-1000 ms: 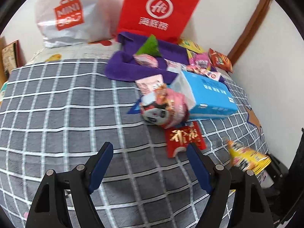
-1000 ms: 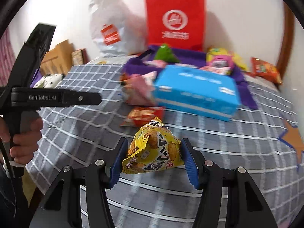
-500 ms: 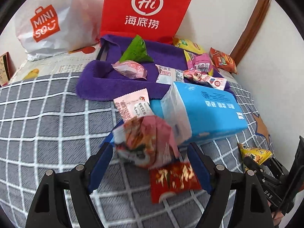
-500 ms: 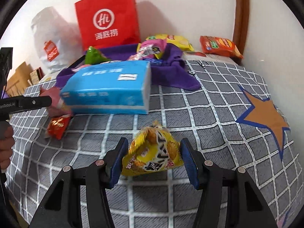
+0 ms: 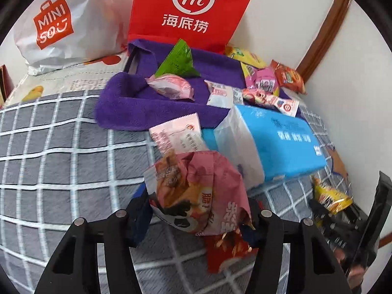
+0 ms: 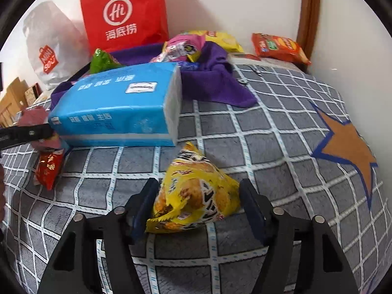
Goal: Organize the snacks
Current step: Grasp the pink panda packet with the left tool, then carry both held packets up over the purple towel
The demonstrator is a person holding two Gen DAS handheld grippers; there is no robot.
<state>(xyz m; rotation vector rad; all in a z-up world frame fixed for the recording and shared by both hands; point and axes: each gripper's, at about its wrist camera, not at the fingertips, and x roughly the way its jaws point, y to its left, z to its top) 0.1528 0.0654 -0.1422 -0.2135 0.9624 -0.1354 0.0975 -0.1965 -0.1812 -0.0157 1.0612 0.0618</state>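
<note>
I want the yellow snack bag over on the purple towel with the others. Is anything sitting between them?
Yes. The blue tissue pack lies on the blanket between the yellow snack bag in the right gripper and the purple towel.

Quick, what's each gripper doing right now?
Left gripper: closed on the pink snack bag.
Right gripper: closed on the yellow snack bag.

I'm in a home bedroom: a bed (image 6: 281,132) with a grey checked blanket against white walls, a wooden door frame (image 6: 310,12) in the corner, shopping bags (image 5: 193,12) leaning at the wall, cardboard boxes (image 6: 11,98) beside it
</note>
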